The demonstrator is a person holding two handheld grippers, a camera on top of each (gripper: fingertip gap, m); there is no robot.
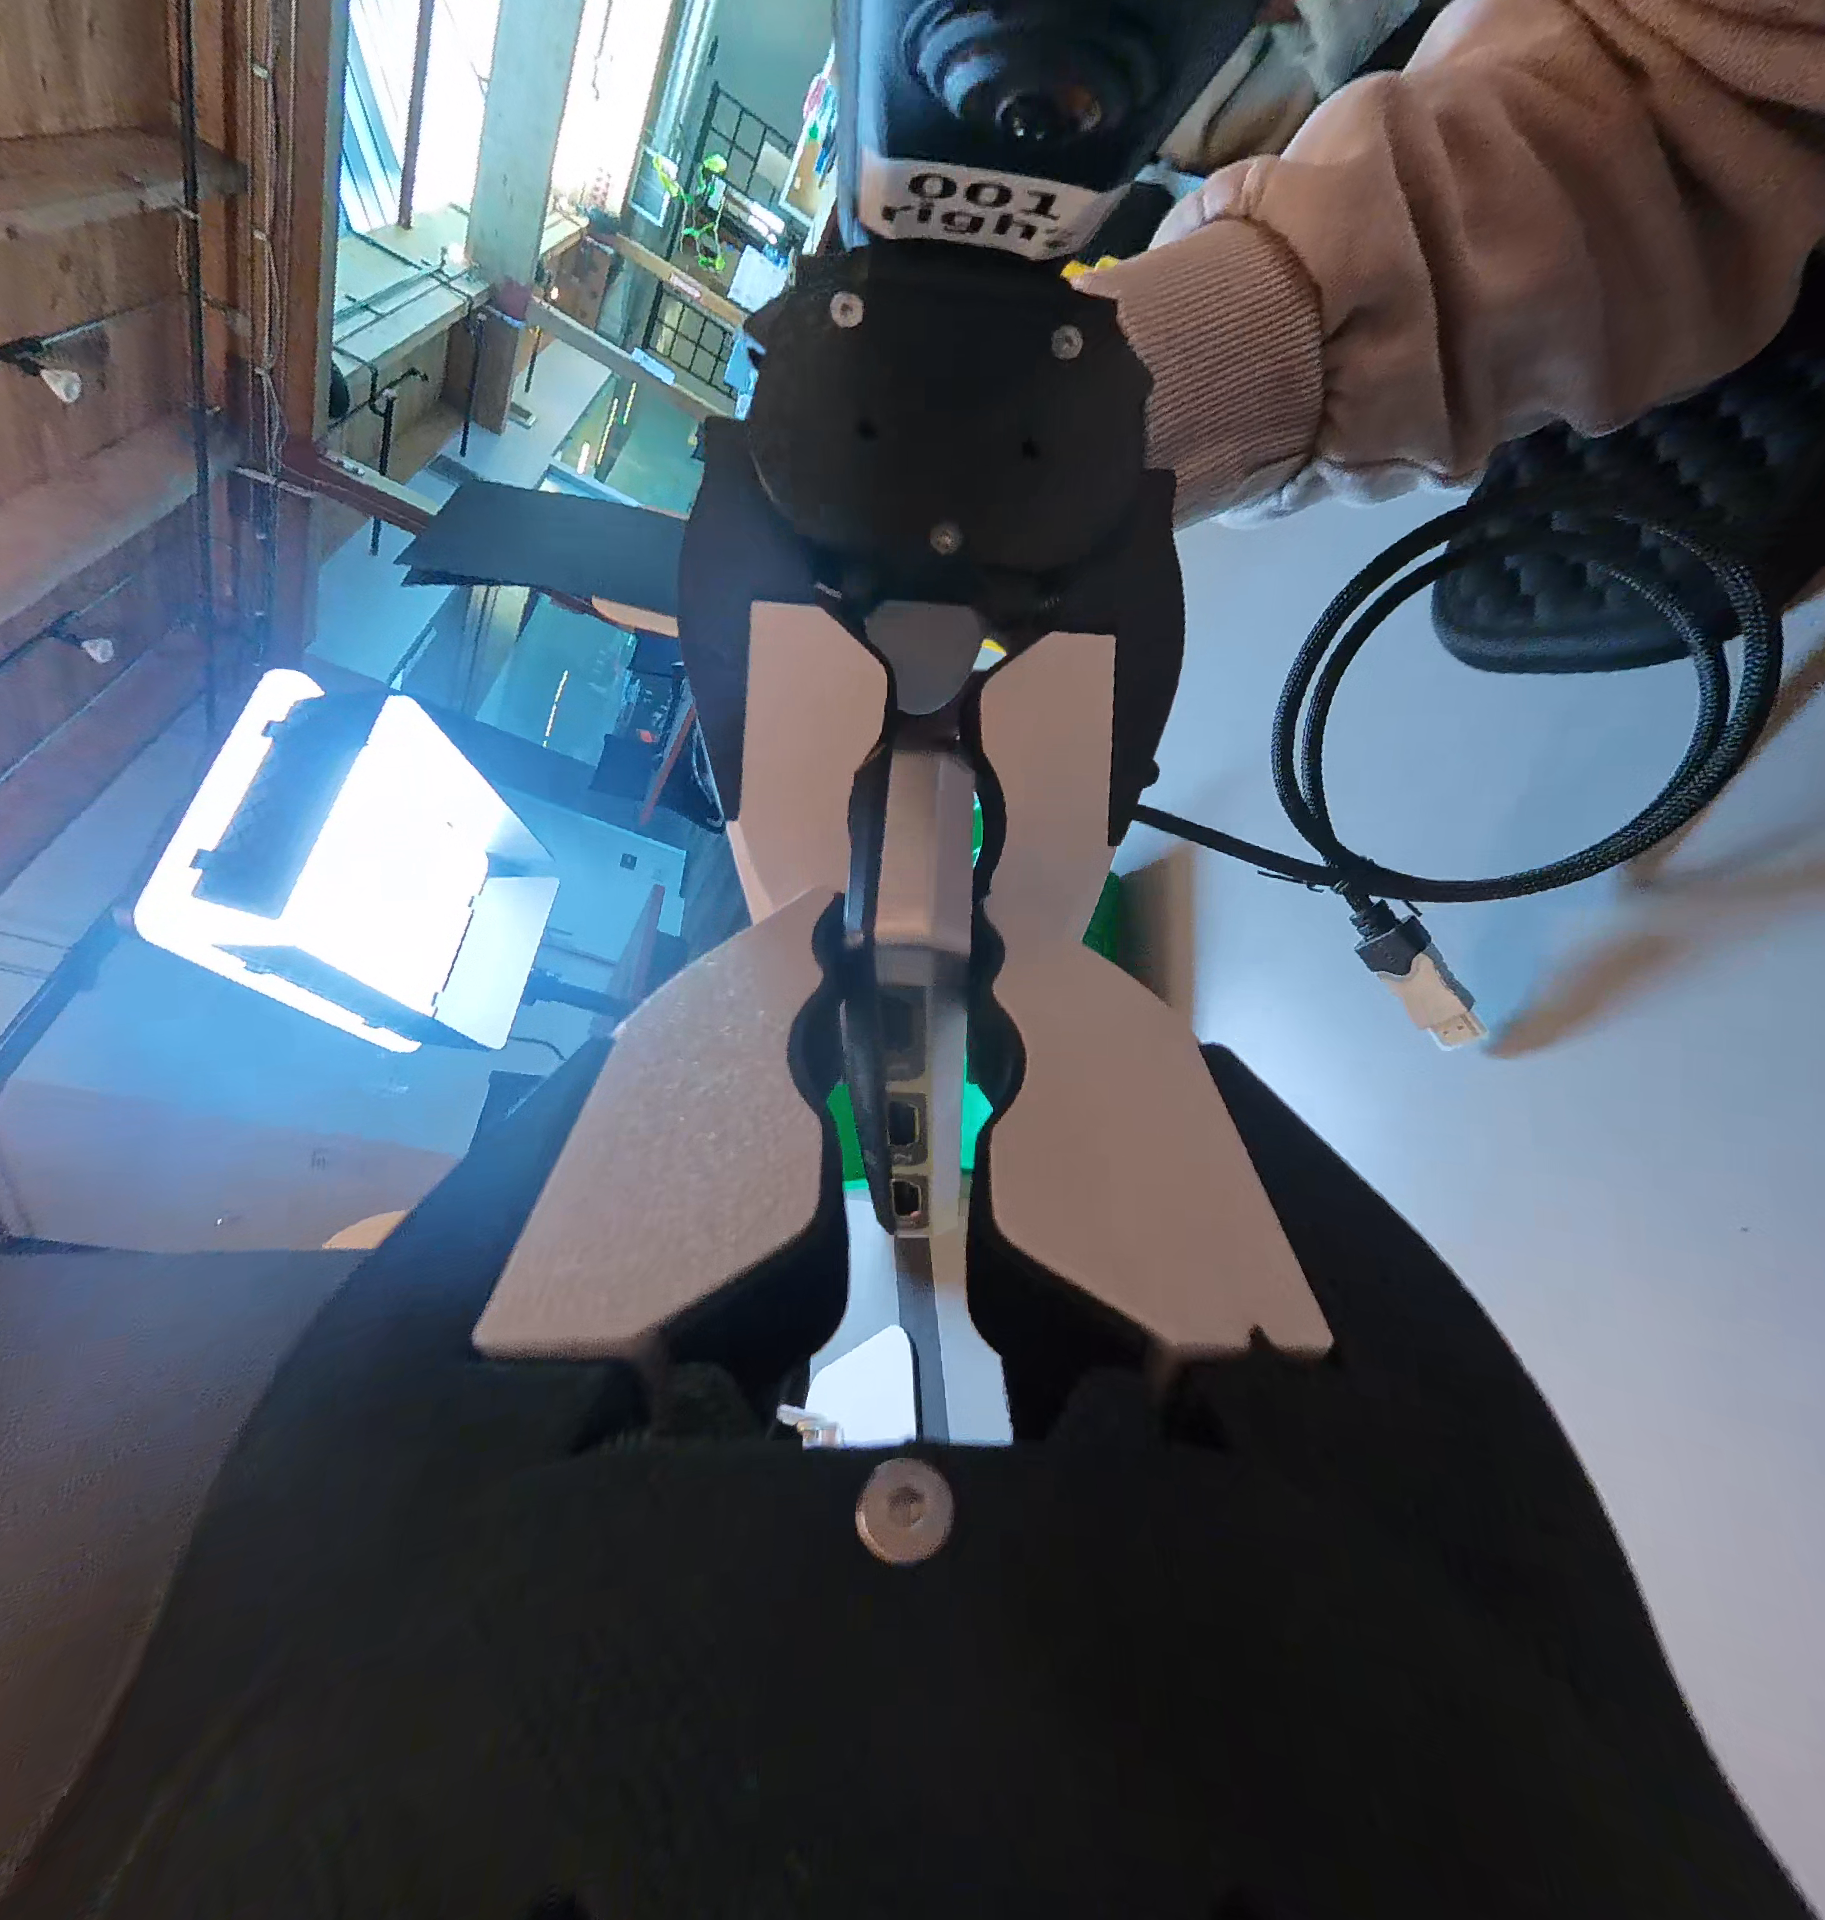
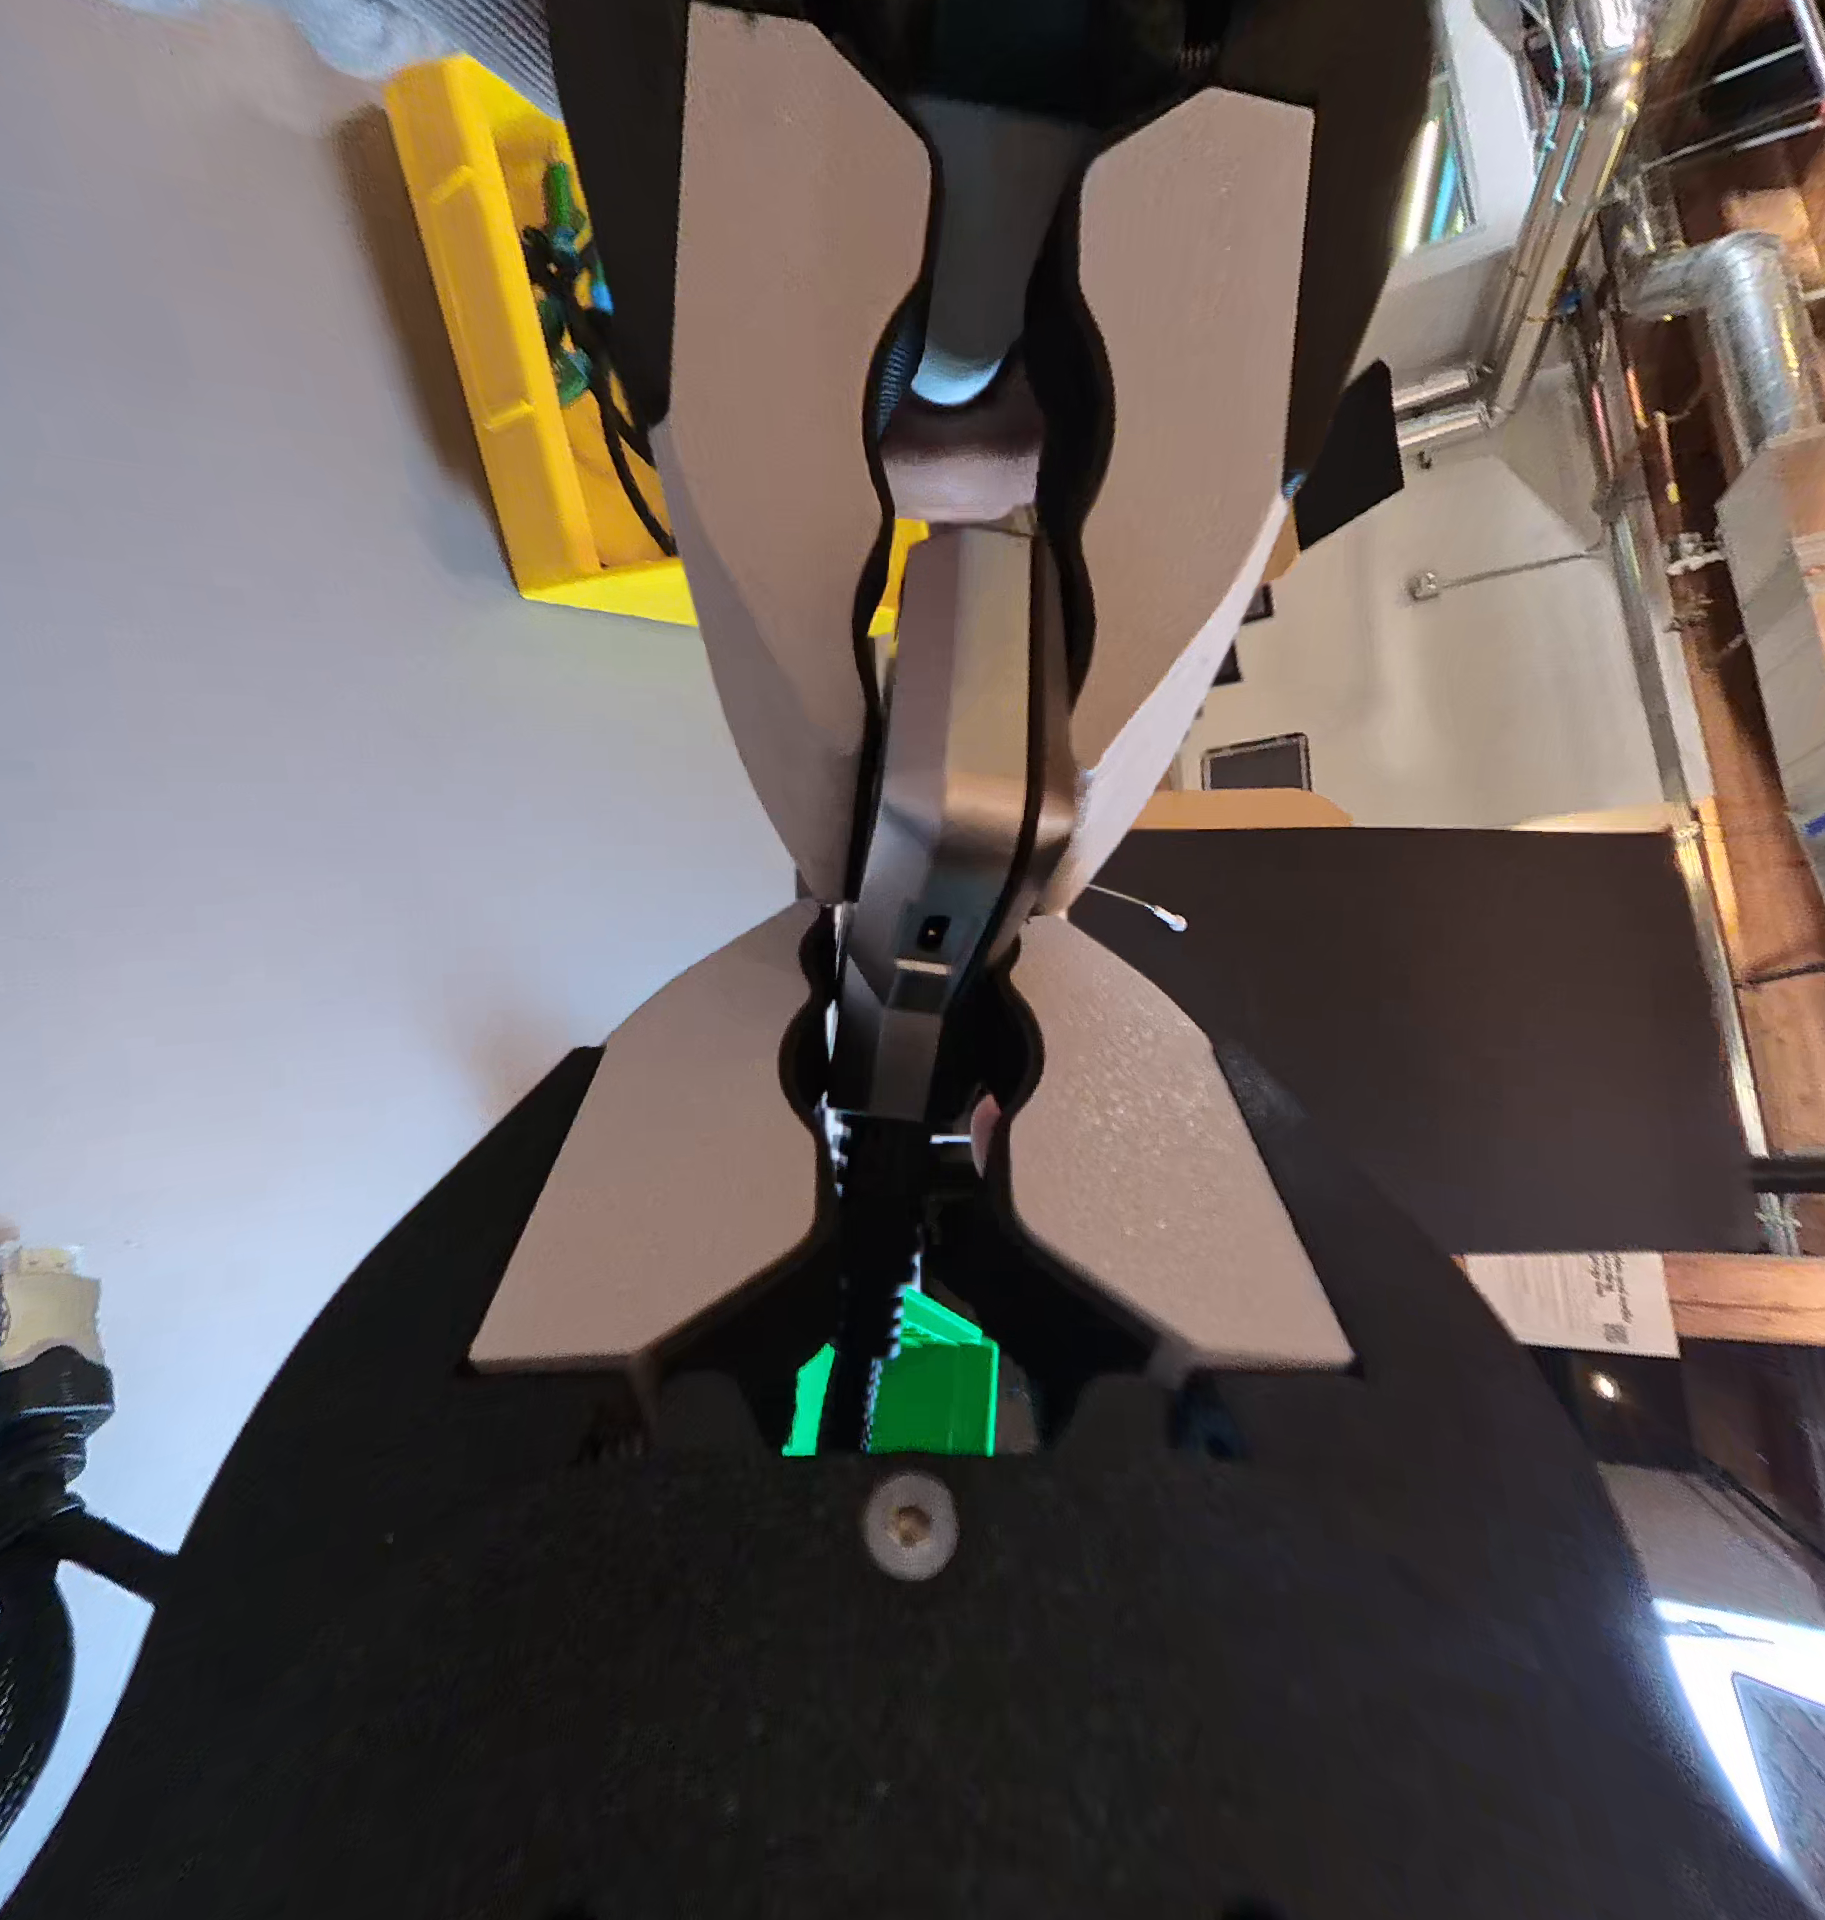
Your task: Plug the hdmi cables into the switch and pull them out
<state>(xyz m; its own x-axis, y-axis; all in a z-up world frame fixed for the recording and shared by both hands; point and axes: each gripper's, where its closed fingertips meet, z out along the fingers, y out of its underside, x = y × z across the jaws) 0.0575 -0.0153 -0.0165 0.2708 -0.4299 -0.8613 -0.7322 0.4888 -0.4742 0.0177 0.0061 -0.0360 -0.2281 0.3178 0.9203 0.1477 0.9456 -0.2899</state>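
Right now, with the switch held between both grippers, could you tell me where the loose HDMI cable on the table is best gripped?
Grip the HDMI cable by its plug housing, just behind the gold tip, closing on its two broad flat faces. It lies flat on the white table, tip free, so come from above, leaving the tip clear for a port on the switch.

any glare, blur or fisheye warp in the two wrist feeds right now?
Left wrist view: studio light panel blown out to white, loose HDMI plug slightly smeared, room edges bent by fisheye. Right wrist view: yellow bin and table soft, glare at bottom right corner; switch between both claws reasonably sharp.
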